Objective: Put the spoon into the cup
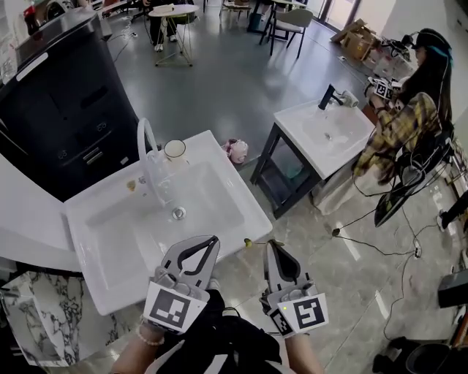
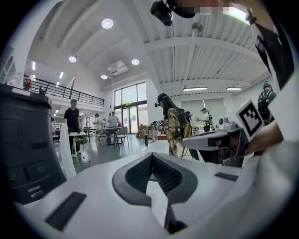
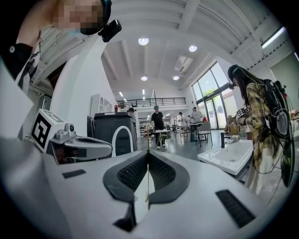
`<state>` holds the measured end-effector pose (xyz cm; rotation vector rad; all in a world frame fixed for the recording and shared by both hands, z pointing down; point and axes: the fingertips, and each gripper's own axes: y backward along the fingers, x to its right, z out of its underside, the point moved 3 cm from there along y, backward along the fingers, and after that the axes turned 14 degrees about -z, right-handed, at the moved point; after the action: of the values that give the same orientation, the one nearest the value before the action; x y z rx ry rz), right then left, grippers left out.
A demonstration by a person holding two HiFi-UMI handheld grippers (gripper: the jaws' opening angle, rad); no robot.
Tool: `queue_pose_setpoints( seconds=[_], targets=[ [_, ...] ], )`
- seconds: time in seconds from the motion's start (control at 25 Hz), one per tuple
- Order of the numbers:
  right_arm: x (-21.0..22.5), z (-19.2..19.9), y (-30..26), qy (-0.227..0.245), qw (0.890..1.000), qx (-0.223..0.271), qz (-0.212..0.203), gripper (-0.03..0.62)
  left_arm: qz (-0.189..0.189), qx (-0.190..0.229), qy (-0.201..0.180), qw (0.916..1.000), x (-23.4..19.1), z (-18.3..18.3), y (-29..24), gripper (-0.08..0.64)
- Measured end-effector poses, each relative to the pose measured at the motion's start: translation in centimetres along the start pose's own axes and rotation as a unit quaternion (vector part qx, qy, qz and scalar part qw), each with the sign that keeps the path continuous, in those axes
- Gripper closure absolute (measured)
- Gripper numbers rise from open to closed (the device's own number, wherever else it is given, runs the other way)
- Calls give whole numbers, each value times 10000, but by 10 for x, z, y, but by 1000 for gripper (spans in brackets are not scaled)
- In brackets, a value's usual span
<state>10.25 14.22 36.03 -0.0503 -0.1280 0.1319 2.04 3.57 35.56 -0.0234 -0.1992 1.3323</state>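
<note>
Environment: open-plan test hall. The near washbasin [image 1: 219, 191] stands free on grey flooring. Right of it is a second washbasin [image 1: 322, 135] (a person [image 1: 398, 128] beside it); beyond it, café tables [image 1: 172, 10].

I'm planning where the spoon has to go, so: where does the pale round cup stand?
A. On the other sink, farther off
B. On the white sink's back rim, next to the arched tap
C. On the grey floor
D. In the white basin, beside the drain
B: the head view shows the pale round cup upright on the back rim of the white sink, close beside the arched white tap, not down in the basin.
</note>
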Motion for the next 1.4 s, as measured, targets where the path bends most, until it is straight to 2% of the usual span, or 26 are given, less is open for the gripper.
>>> queue_pose_setpoints(
  seconds=[0.16, 0.32, 0.6, 0.88, 1.4],
  targets=[
    [12, -3, -24, 44, 9999, -18, -124, 584, -161, -32, 151, 9998, -17, -2, -17, 563],
    [22, -6, -41, 80, 9997, -30, -211, 584, -239, -28, 149, 9996, -28, 1, -32, 563],
    [33, -6, -64, 92, 9991, -75, -398, 584, -509, -180, 288, 9981, -45, 10, -38, 563],
    [20, -6, -87, 150, 9965, -173, -801, 584, -805, -282, 383, 9956, -63, 17, -29, 563],
    [10, -8, -119, 180, 9912, -317, -1276, 584, -1218, -290, 423, 9912, -84, 20, -19, 563]
  ],
)
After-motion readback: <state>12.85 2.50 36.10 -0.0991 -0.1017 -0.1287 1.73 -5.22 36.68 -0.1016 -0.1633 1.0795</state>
